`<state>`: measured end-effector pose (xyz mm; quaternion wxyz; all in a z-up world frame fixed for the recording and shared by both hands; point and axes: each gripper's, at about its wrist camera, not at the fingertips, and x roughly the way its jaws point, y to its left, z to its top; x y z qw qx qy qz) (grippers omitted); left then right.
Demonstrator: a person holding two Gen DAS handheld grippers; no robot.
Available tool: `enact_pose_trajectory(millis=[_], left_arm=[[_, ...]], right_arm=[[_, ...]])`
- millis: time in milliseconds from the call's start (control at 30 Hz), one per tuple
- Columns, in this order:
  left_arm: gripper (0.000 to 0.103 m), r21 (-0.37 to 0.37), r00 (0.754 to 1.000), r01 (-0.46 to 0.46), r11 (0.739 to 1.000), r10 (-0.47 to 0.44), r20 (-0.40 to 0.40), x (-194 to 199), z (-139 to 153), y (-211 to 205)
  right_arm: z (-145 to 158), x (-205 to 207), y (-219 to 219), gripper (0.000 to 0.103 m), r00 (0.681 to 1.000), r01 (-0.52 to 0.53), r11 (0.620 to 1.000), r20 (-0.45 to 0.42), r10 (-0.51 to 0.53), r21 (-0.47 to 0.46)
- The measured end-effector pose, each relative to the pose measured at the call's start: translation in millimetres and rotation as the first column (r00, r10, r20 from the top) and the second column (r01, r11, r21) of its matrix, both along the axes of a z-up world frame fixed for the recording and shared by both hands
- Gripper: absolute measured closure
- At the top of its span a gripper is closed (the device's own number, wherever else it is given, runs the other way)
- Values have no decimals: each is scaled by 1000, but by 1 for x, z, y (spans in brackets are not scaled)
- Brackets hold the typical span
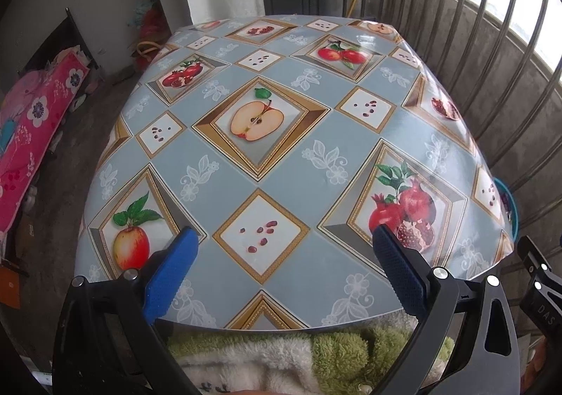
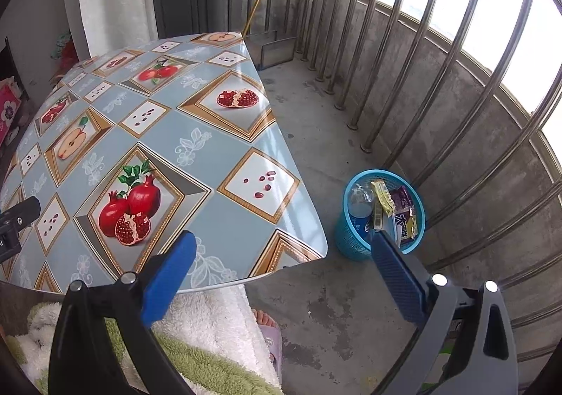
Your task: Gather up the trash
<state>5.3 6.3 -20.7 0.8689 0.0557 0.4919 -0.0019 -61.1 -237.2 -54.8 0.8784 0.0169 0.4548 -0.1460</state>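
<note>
"DAS" on the right gripper (image 1: 542,293); wrapper print in the basket (image 2: 354,244) unreadable.

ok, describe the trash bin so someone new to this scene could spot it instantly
Start at the table with the fruit-print cloth, then drop to the concrete floor off its near corner, toward the barred wall. The blue mesh wastebasket stands there upright. It is the only bright blue container on the floor, holding snack wrappers and a plastic bottle.
</note>
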Motion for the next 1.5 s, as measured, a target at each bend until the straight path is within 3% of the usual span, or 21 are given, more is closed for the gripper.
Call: enact_pose_trajectory(millis=[433,1500], left_arm=[[8,13,999,41,999,-41,-4,1,2,-7],[8,-35,992,123,992,-123,4,-8,5,-23]], right_arm=[[2,-2,-5,5,1000,11,1000,6,-11,-5],[3,-6,-10,5,999,35,999,2,-35,-6]])
